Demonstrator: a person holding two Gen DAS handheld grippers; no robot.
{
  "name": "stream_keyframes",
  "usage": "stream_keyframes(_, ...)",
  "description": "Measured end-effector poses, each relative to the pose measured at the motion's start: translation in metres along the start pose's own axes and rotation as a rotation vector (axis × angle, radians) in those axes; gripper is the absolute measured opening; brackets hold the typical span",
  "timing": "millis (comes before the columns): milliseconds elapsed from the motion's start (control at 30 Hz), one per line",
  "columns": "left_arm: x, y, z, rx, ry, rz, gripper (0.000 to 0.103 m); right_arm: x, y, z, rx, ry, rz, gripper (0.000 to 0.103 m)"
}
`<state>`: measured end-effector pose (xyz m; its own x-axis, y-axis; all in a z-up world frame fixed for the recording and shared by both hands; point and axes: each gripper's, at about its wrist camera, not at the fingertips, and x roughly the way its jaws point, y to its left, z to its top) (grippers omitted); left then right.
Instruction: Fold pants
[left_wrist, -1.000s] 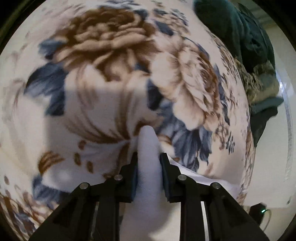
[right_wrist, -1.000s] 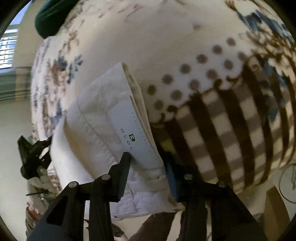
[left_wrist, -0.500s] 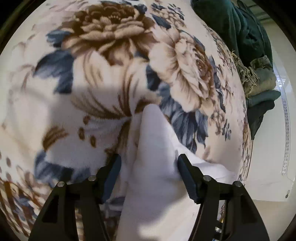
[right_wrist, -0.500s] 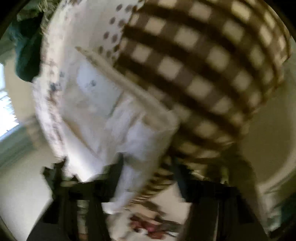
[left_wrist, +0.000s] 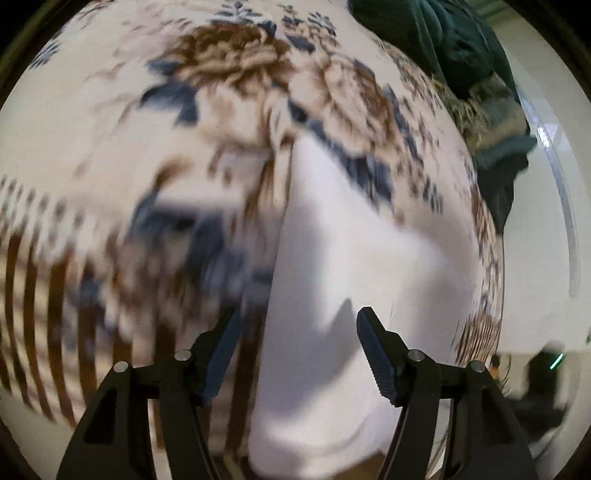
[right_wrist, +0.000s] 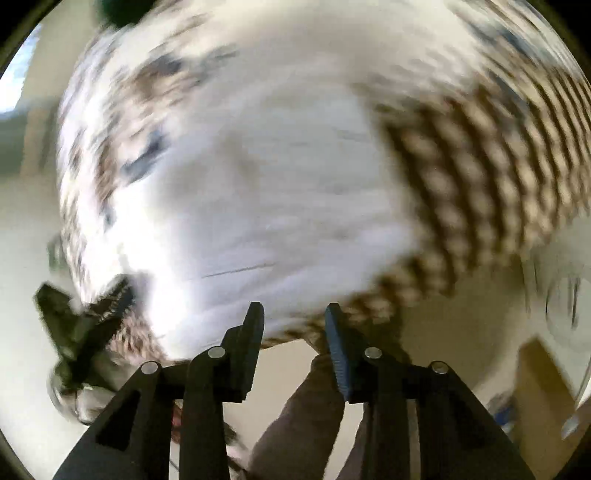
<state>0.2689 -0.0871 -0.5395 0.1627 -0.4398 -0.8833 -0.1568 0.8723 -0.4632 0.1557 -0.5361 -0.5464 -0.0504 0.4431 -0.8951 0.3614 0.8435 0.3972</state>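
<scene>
Left black two-finger gripper (left_wrist: 297, 354) w/ jaws spread wide, nothing pinched. White cloth pants (left_wrist: 343, 280) lie btwn & beyond the fingers, on a cream fleece blanket w/ brown & blue flower print (left_wrist: 236, 92). Dark green heap of clothes (left_wrist: 454, 44) at top right, past blanket edge. Left half blurred.

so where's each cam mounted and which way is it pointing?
Left wrist: on the left gripper, looking down its open fingers at the white pants on the floral blanket.
Right wrist: on the right gripper, fingers open, over the blurred pants; the left gripper shows at lower left.
Shared: pants, blanket.
</scene>
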Motion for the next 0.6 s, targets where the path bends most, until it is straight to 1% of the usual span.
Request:
stream_keyframes(67, 0.007, 0.004, -0.029, 0.008, 0.042, -0.014, 0.060, 0.014, 0.057, 0.010, -0.122, 0.047, 0.017, 0.037)
stream_keyframes(100, 0.011, 0.007, -0.043, 0.005, 0.064, -0.029, 0.053, 0.025, 0.081, 0.015, -0.167, 0.074, 0.014, 0.037)
stream_keyframes(133, 0.014, 0.010, -0.059, 0.004, 0.073, -0.031, 0.051, 0.038, 0.106, 0.018, -0.219, 0.097, 0.005, 0.037)
stream_keyframes(200, 0.006, 0.017, -0.081, -0.005, 0.037, -0.046, 0.051, 0.063, 0.147, 0.018, -0.318, 0.139, -0.010, 0.037)
stream_keyframes(267, 0.000, 0.029, -0.094, -0.056, 0.039, -0.071, 0.051, 0.089, 0.174, 0.015, -0.381, 0.201, -0.041, 0.037)
stream_keyframes(300, -0.002, 0.035, -0.101, -0.082, 0.047, -0.083, 0.051, 0.098, 0.183, 0.012, -0.402, 0.216, -0.068, 0.037)
stream_keyframes(367, -0.003, 0.041, -0.117, -0.084, 0.086, -0.054, 0.050, 0.111, 0.199, 0.013, -0.433, 0.227, -0.104, 0.037)
stream_keyframes(400, -0.006, 0.050, -0.127, -0.114, 0.096, -0.044, 0.048, 0.113, 0.209, 0.014, -0.442, 0.227, -0.111, 0.037)
stream_keyframes(433, -0.010, 0.057, -0.132, -0.155, 0.091, -0.052, 0.048, 0.114, 0.214, 0.012, -0.450, 0.225, -0.123, 0.041)
stream_keyframes(467, -0.015, 0.064, -0.134, -0.201, 0.077, -0.068, 0.049, 0.117, 0.220, 0.010, -0.457, 0.220, -0.146, 0.047)
stream_keyframes(500, -0.020, 0.069, -0.134, -0.240, 0.051, -0.079, 0.049, 0.121, 0.222, 0.010, -0.458, 0.215, -0.175, 0.058)
stream_keyframes(533, -0.024, 0.072, -0.130, -0.260, 0.023, -0.085, 0.049, 0.126, 0.221, 0.011, -0.460, 0.211, -0.203, 0.061)
stream_keyframes(600, -0.028, 0.071, -0.114, -0.255, -0.025, -0.106, 0.051, 0.141, 0.221, 0.012, -0.450, 0.221, -0.260, 0.061)
